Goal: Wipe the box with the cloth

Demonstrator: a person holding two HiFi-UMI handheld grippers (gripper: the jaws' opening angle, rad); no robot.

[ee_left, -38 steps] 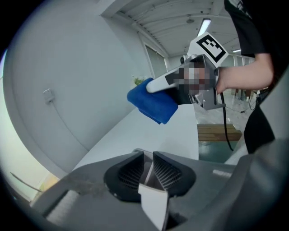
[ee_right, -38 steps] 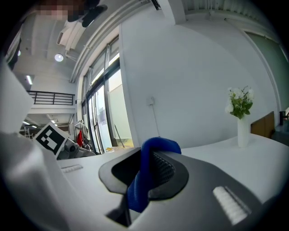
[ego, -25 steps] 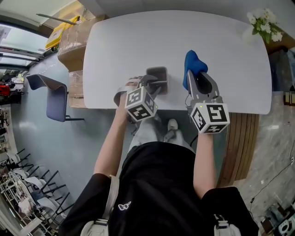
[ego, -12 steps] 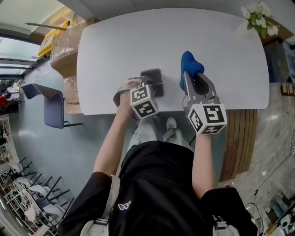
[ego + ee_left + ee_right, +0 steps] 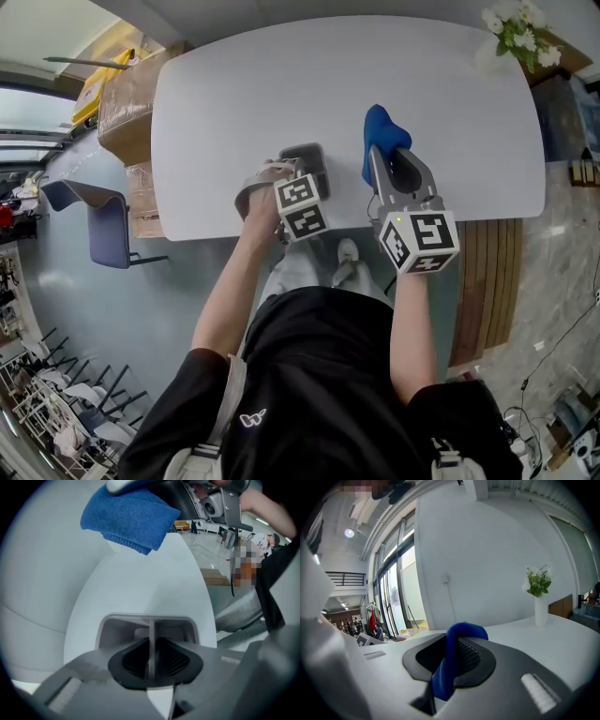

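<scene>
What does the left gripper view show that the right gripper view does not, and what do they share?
Only the left gripper view: the grey box, its wall clamped in the left gripper. Only the right gripper view: a vase of flowers and tall windows. Both: the blue cloth, pinched in the right gripper, and the white table.

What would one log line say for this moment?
left gripper: shut on box wall | right gripper: shut on blue cloth | cloth: apart from box
</scene>
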